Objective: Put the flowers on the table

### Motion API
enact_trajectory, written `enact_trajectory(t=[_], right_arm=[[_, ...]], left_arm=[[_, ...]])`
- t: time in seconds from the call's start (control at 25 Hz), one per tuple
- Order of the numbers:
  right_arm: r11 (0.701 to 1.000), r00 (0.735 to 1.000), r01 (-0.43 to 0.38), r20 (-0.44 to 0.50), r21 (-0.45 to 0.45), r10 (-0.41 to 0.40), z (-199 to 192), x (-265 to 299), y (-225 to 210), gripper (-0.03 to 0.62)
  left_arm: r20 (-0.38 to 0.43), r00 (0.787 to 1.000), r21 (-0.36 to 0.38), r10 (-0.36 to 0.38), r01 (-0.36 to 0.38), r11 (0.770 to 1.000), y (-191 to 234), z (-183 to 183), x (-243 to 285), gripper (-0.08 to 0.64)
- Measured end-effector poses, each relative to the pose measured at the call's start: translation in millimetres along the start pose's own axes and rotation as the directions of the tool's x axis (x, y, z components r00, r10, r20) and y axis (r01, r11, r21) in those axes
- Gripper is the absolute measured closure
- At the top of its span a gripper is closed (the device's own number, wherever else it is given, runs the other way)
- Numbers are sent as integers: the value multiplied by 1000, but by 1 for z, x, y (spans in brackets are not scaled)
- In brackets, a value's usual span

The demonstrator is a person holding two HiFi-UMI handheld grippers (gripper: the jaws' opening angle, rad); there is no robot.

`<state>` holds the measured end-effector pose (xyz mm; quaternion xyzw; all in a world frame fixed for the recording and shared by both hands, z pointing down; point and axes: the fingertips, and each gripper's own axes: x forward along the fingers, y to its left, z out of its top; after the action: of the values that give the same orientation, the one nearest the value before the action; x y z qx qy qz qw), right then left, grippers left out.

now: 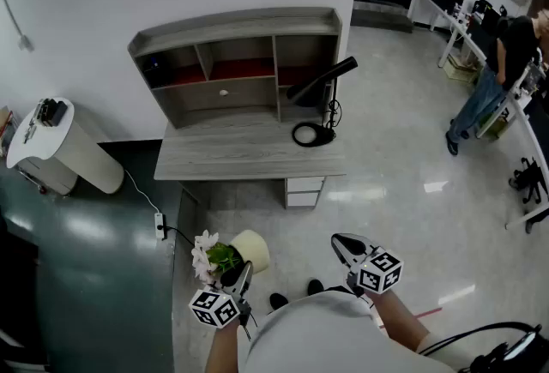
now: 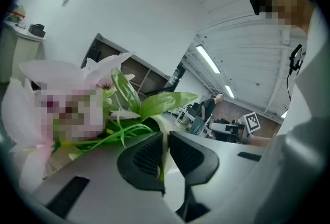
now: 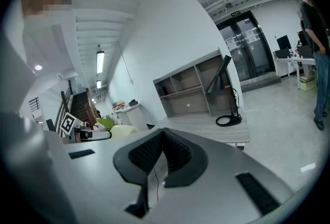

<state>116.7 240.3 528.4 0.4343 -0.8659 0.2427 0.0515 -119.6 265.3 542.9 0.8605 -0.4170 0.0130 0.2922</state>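
Both forearms come up from the bottom edge of the head view, elbows tucked close to the torso. Each gripper points forward toward the table [image 1: 249, 159].

The left gripper [image 1: 243, 275] sits low on the left, tipped slightly upward. Its jaws are pinched on the thin cream rim of the pot [image 1: 254, 249], and in the left gripper view the rim shows as a pale strip between the ribbed pads [image 2: 147, 155]. The flowers [image 1: 204, 255] (white petals over green leaves) lean out of the pot to the left. They are carried in the air over the floor [image 1: 386, 165], well short of the table's front edge.

The right gripper [image 1: 343, 244] is held at about the same height as the left one and apart from it. Its jaws are pressed together, and in the right gripper view the pads meet with nothing between them.

On the table a hutch [image 1: 232, 63] of open shelves stands against the wall. A black lamp [image 1: 314, 134] rests its ring-shaped base near the right end of the tabletop. Far to the right, another person [image 1: 497, 75] stands beside some desks.
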Motion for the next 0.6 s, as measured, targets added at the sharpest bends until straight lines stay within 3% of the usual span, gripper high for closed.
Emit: enact_trajectory(t=[0.6], right_arm=[[1000, 1000, -18, 9, 5, 18, 5, 5, -12, 574]], left_arm=[[3, 1000, -2, 3, -3, 1000, -4, 1, 15, 505]])
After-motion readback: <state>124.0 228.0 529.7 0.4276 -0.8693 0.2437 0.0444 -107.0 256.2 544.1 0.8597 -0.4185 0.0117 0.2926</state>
